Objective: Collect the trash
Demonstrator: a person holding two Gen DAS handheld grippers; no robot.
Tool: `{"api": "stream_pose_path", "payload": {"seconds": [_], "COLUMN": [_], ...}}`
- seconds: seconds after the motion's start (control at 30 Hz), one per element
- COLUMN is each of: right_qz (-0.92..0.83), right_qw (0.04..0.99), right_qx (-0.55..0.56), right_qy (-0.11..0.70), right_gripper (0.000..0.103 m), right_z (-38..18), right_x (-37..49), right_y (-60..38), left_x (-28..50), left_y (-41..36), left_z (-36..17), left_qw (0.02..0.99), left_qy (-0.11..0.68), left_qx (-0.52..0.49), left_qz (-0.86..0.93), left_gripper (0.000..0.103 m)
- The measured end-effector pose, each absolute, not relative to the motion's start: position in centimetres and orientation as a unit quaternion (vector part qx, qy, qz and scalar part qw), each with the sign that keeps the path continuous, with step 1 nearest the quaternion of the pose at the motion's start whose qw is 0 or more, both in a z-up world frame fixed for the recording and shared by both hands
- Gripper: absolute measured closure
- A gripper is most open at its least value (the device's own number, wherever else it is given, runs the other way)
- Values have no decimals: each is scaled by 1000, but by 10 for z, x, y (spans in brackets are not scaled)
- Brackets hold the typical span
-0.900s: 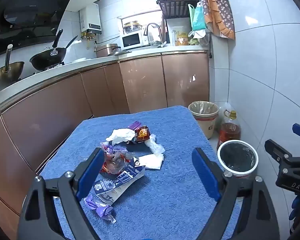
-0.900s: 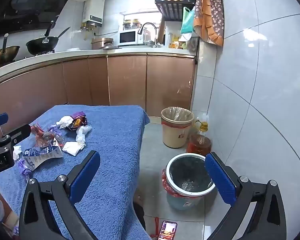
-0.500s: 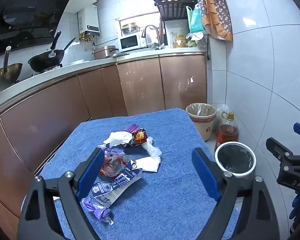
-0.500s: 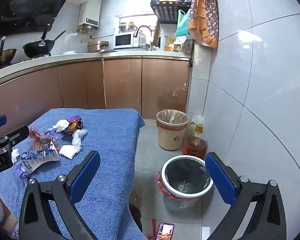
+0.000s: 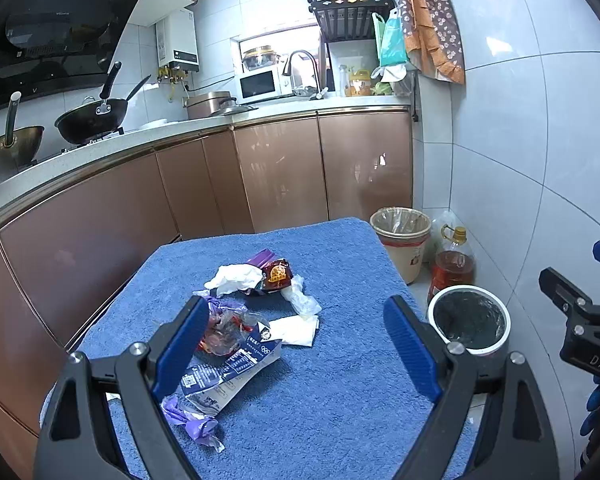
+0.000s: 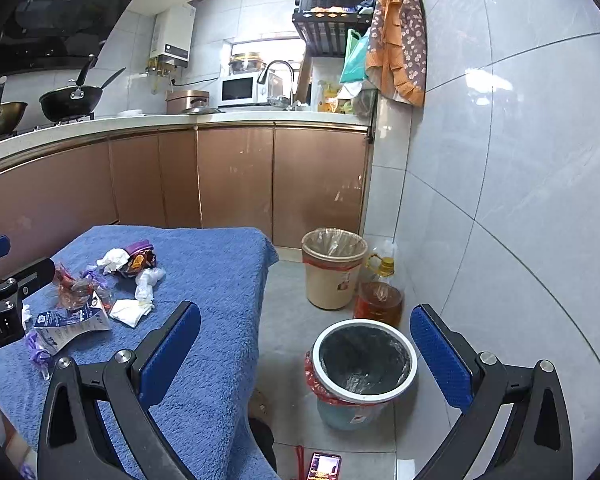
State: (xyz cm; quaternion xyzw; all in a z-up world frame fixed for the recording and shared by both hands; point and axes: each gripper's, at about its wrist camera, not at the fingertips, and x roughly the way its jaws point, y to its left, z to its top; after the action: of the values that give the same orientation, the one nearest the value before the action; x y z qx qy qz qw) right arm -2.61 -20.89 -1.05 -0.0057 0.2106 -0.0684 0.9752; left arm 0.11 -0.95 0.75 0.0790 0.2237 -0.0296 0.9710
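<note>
Since the earlier frames both cameras have pulled back and risen a little: the trash pile now sits farther from the left gripper (image 5: 296,332), and the bins appear lower and smaller in the right wrist view. The litter itself has not moved.

The left gripper hangs over the near part of the blue towel-covered table (image 5: 340,400), its jaws spread wide with nothing between them. The right gripper (image 6: 306,356) hovers off the table's right edge above the floor, likewise released and empty.

The trash lies left of centre on the towel: a crumpled white tissue (image 5: 234,278) at the far side touching a dark red snack wrapper (image 5: 277,276), a folded white napkin (image 5: 294,330) near the middle, a flattened blue-and-white carton (image 5: 228,376) nearer, and a purple wrapper (image 5: 192,420) nearest.

On the floor to the right stands a white-rimmed bin (image 6: 364,364) with a dark liner; what lies at its bottom is too unclear to name. Farther off, a beige bin (image 6: 332,272) holds a clear liner, with an oil bottle (image 6: 380,296) just beside it.
</note>
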Motion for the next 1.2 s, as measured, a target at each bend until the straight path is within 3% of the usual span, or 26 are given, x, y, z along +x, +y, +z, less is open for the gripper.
{"api": "stream_pose_path", "payload": {"seconds": [1.2], "right_qz": [-86], "right_qw": [976], "right_qx": [10], "right_qy": [202], "right_gripper": [0], "right_z": [-10], "right_x": [-21], "right_y": [-220], "left_x": [9], "left_y": [-6], "left_z": [0], "left_qw": [966], "left_qy": [238], "left_qx": [80], "left_qz": [-54], "left_gripper": [14]}}
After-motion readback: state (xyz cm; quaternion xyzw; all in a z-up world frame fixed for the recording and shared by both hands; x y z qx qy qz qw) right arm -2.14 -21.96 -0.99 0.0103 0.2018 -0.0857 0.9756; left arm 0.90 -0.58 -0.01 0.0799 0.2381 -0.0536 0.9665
